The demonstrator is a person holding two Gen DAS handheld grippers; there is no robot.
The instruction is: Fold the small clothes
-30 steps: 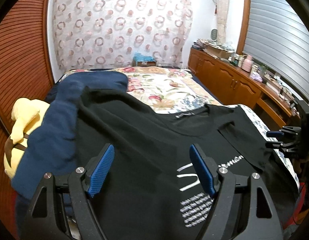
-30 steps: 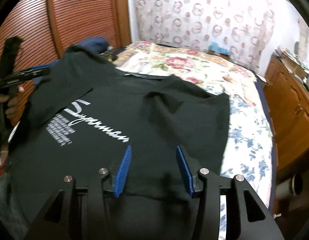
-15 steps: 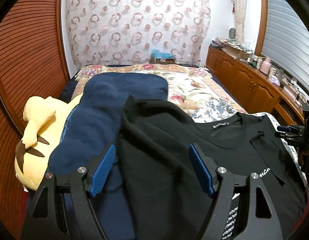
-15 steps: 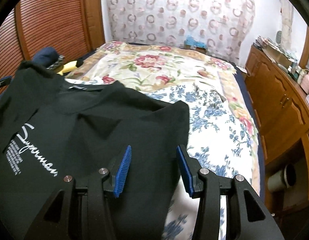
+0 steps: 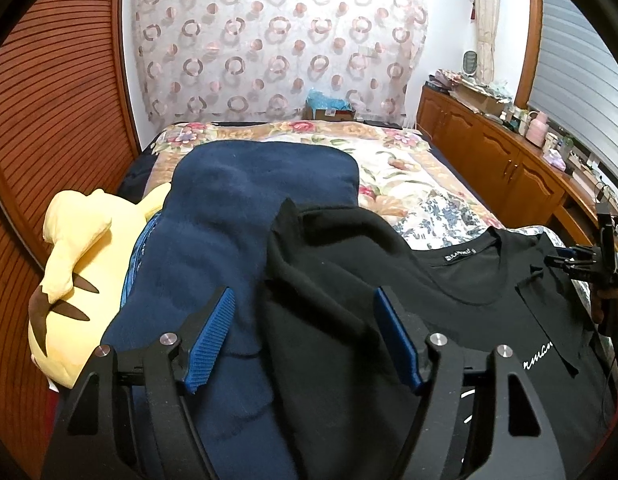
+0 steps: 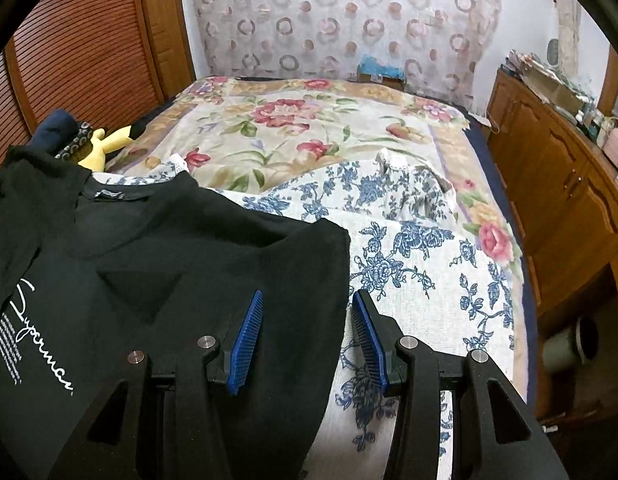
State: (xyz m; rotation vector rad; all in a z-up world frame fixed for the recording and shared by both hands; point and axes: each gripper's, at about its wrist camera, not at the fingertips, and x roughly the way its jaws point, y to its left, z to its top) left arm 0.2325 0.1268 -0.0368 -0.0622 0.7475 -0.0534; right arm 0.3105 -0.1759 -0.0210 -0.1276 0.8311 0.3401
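A black T-shirt (image 5: 449, 312) with white script lettering lies spread on the bed, front up; it also shows in the right wrist view (image 6: 169, 280). My left gripper (image 5: 303, 338) is open and empty, hovering over the shirt's rumpled left sleeve, which lies against a navy garment (image 5: 237, 240). My right gripper (image 6: 307, 336) is open and empty, its jaws straddling the shirt's right edge above the bed. The right gripper also shows at the far right of the left wrist view (image 5: 581, 264).
A yellow plush toy (image 5: 69, 276) lies left of the navy garment. The floral bedspread (image 6: 309, 140) stretches beyond the shirt, with a blue-flowered cloth (image 6: 421, 264) under it. Wooden cabinets (image 6: 569, 200) line the right side; a slatted wooden wall (image 5: 49, 100) stands left.
Both grippers have swung outward: the left one leftward from the shirt's chest to its left sleeve, the right one rightward to the shirt's right edge. The shirt's right side now lies folded inward.
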